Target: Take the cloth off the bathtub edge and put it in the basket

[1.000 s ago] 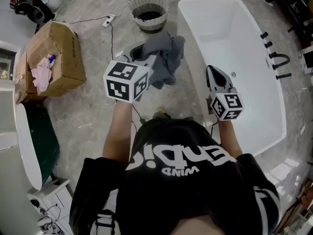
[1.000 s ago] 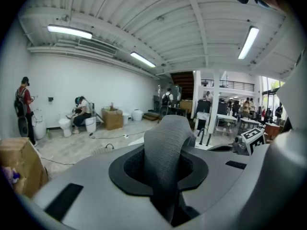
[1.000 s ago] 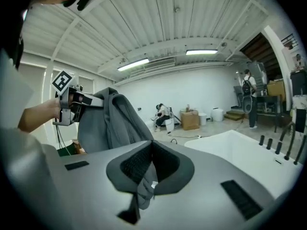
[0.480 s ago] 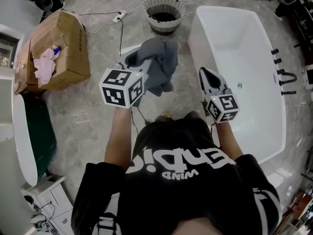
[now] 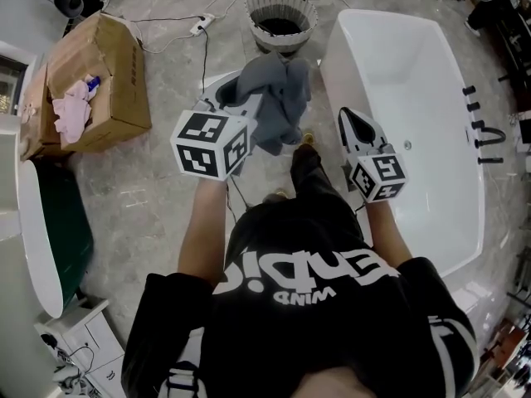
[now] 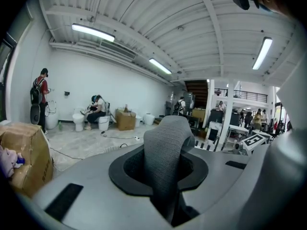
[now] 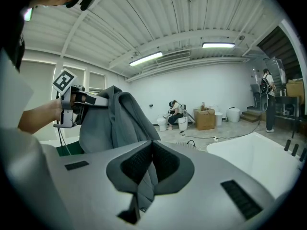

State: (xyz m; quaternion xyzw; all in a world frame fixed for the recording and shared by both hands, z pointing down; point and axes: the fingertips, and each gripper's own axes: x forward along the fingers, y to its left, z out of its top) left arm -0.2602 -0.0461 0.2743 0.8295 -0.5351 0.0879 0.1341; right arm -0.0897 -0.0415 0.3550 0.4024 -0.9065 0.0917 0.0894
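A grey cloth hangs bunched from my left gripper, which is shut on it above the floor, left of the white bathtub. In the left gripper view the cloth rises in a fold from between the jaws of the left gripper. My right gripper is over the tub's near-left rim, apart from the cloth, its tips together with nothing in them. The right gripper view shows its pads meeting, with the cloth and the left gripper to the left. The round ribbed basket stands on the floor beyond the cloth.
An open cardboard box holding pink fabric sits at the left. A power strip and cables lie by the basket. A dark green tub is at the far left. Black taps line the bathtub's right side. People stand far off.
Both grippers and the hanging cloth have been carried forward along the tub toward the basket. The person's leg now shows between the grippers. Neither grip has changed.
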